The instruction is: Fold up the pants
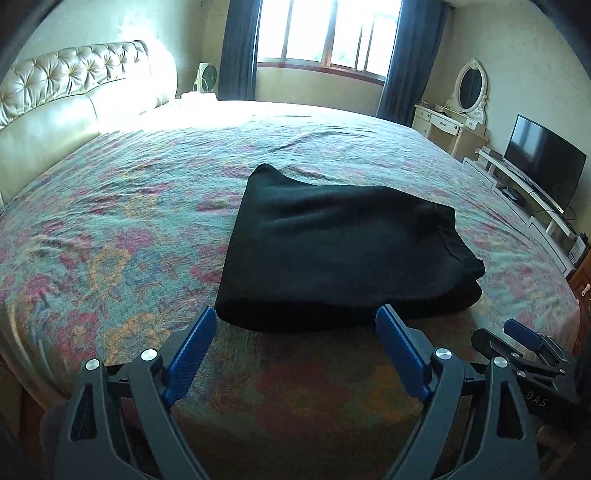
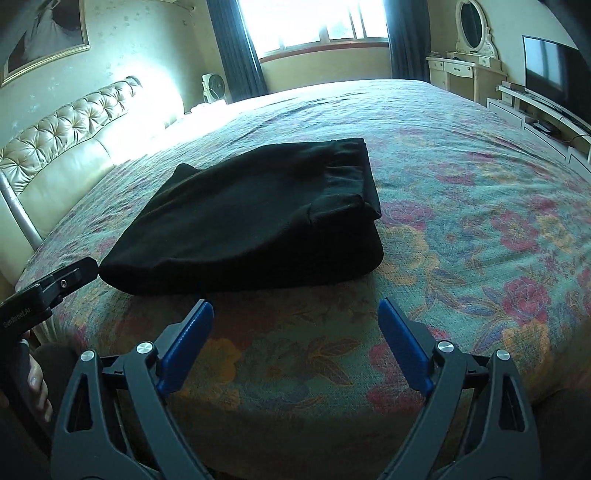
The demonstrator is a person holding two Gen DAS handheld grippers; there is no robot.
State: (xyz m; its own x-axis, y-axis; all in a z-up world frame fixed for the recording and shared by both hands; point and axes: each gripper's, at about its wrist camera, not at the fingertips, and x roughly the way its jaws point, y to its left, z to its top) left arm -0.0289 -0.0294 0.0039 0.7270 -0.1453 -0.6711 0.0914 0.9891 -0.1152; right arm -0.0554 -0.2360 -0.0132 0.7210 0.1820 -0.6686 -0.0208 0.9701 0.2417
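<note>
Black pants (image 1: pixel 332 251) lie folded in a compact stack on the floral bedspread (image 1: pixel 129 221), waistband at the right end. They also show in the right wrist view (image 2: pixel 251 225). My left gripper (image 1: pixel 297 317) is open and empty, its blue pads (image 1: pixel 192 354) just short of the stack's near edge. My right gripper (image 2: pixel 295 310) is open and empty, a little in front of the stack's near right corner. The right gripper shows at the lower right of the left wrist view (image 1: pixel 524 343). The left gripper's side shows at the left of the right wrist view (image 2: pixel 62 284).
A tufted cream headboard (image 1: pixel 74 85) runs along the left. A TV (image 1: pixel 543 166) on a low white stand and a dressing table with oval mirror (image 1: pixel 469 88) stand to the right. A window with dark curtains (image 1: pixel 325 33) is at the back.
</note>
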